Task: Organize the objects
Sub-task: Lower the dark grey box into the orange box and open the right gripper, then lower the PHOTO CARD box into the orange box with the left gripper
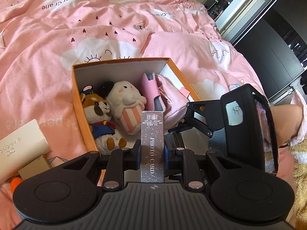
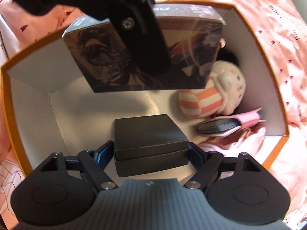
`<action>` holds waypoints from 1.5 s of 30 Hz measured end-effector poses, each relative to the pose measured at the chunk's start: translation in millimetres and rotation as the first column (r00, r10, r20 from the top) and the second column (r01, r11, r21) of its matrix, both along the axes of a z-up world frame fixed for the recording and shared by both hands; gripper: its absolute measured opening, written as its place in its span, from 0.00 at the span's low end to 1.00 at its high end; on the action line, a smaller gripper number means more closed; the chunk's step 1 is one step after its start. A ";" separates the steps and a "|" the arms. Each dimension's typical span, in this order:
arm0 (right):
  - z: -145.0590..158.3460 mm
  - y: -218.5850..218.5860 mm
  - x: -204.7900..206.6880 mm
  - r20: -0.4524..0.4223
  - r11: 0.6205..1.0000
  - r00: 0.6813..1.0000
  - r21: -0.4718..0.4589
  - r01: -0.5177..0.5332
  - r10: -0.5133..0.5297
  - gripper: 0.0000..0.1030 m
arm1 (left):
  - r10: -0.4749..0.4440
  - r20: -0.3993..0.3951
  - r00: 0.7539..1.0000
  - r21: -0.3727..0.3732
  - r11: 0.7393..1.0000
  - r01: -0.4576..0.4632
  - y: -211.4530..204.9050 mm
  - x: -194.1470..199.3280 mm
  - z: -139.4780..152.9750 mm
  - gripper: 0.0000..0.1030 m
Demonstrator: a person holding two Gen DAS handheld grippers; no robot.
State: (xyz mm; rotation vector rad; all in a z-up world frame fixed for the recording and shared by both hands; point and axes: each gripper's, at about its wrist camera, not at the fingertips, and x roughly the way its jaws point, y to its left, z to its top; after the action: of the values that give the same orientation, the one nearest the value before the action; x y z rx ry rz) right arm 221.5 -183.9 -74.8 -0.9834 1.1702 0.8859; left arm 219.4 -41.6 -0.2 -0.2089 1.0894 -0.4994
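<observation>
Loading stage: photo card box [image 1: 152,145] pinched edge-on in left gripper [image 1: 152,159], dark lidded box [image 2: 149,143] spanned wide by right gripper [image 2: 151,151], both over the orange box [image 2: 284,115] (plush toys [image 1: 115,111] inside). Next: lower onto bare floor, release.

You've got that pink duvet [image 1: 134,28] under everything, all smiling clouds, little dark hearts and "PaperCrane" lettering, and it's pretty rumpled. Off to your upper right there's a dark wardrobe [image 1: 268,57] with glossy panels, plus a pale door frame [image 1: 241,5] beside it opening onto a dim room you can't really make out.
</observation>
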 end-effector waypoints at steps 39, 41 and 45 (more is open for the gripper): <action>-16.0 -26.8 19.3 -0.217 0.966 0.942 -0.101 0.237 -0.254 0.11 | 0.048 -0.086 0.995 -0.031 0.998 -0.051 -1.7 28.6 -23.9 0.24; -6.6 -27.2 17.7 -0.220 0.969 0.943 -0.072 0.238 -0.249 0.13 | 0.065 -0.083 0.994 -0.040 0.997 -0.069 -1.4 33.8 -22.8 0.24; 32.2 -32.6 22.0 -0.208 0.950 0.937 0.078 0.301 -0.280 0.15 | 0.103 -0.057 0.993 -0.067 0.992 -0.107 2.2 44.6 -12.6 0.24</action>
State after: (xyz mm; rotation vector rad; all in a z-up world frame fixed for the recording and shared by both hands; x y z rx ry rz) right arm 243.5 -216.5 -42.6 -0.6229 1.3778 0.8091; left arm 264.0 -39.3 -12.8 -0.3407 1.1073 -0.4396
